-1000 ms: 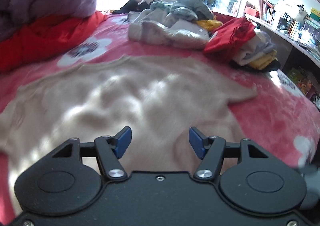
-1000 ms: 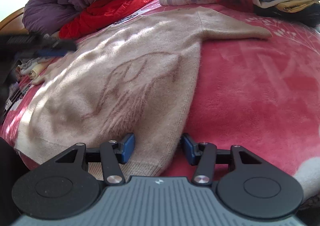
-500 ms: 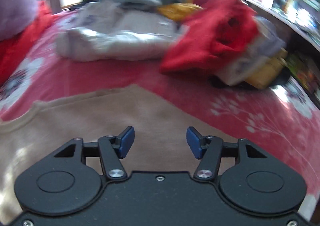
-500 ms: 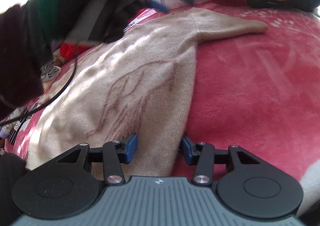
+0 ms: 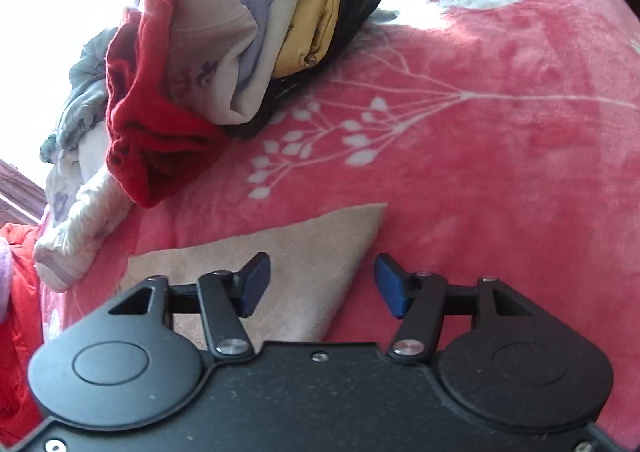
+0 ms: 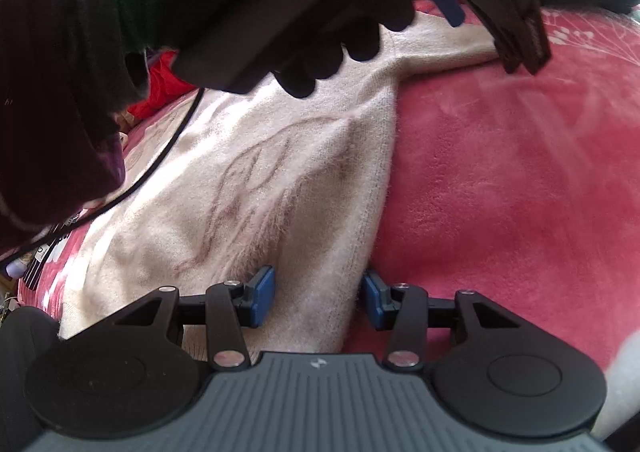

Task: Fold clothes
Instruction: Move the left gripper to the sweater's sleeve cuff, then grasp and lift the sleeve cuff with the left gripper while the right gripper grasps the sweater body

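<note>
A beige sweater [image 6: 280,180] lies spread flat on a pink floral blanket [image 6: 500,172]. Its sleeve end [image 5: 304,252] shows in the left wrist view, and my left gripper [image 5: 320,286] hovers open right over the cuff. In the right wrist view my right gripper [image 6: 319,298] stands open around the sweater's side edge near the hem. A gloved hand and dark sleeve [image 6: 100,32] with the other gripper reach across the top of that view and hide the sweater's upper part and most of the sleeve.
A pile of clothes [image 5: 224,64] in red, white, lilac, yellow and black sits on the blanket [image 5: 500,132] beyond the sleeve. A red garment [image 5: 20,312] lies at the left edge. A black cable [image 6: 168,156] hangs over the sweater.
My left gripper has swung from over the sweater's body out to the sleeve end, and its arm now crosses the right wrist view. The right gripper has stayed at the side edge.
</note>
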The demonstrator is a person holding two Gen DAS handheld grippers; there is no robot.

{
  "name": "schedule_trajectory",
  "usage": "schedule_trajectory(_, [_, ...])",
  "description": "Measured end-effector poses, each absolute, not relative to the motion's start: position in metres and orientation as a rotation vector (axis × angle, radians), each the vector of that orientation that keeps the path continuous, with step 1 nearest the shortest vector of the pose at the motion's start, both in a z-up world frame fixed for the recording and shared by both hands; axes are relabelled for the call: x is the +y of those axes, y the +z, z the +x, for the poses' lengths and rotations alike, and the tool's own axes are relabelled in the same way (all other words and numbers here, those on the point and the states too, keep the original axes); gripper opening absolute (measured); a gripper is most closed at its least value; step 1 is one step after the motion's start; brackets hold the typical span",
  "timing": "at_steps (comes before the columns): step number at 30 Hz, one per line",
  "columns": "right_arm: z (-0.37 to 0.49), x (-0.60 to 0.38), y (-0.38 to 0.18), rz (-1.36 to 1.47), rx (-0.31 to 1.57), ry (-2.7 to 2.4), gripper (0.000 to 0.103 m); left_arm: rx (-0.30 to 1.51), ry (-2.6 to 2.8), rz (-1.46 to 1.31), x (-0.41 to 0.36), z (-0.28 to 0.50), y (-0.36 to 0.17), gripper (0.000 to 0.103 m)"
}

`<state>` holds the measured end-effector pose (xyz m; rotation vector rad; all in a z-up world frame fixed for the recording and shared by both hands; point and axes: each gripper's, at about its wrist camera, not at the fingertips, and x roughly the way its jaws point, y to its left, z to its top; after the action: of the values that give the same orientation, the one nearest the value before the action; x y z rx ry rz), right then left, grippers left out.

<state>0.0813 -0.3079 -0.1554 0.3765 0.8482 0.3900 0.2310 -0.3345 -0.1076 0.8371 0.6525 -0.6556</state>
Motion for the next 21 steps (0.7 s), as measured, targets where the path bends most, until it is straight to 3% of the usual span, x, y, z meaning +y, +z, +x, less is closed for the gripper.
schedule_trajectory(1, [0.081, -0.308, -0.155, 0.376, 0.847, 0.389, 0.046, 0.637, -0.648, 0.865, -0.339, 0.227, -0.111, 0.035])
schedule_trajectory(5, [0.078, -0.305, -0.154, 0.357, 0.843, 0.385, 0.041, 0.613, -0.579, 0.766, -0.333, 0.231, -0.104, 0.011])
schedule_trajectory(9, [0.075, -0.305, -0.152, 0.355, 0.838, 0.379, 0.025, 0.589, -0.516, 0.552, -0.299, 0.237, -0.075, 0.008])
schedule_trajectory(15, [0.066, -0.300, -0.146, 0.314, 0.802, 0.384, 0.014, 0.569, -0.421, 0.162, -0.199, 0.245, -0.031, 0.007])
schedule_trajectory(21, [0.056, -0.286, -0.132, 0.204, 0.729, 0.416, 0.011, 0.573, -0.325, -0.109, -0.106, 0.240, -0.030, 0.007])
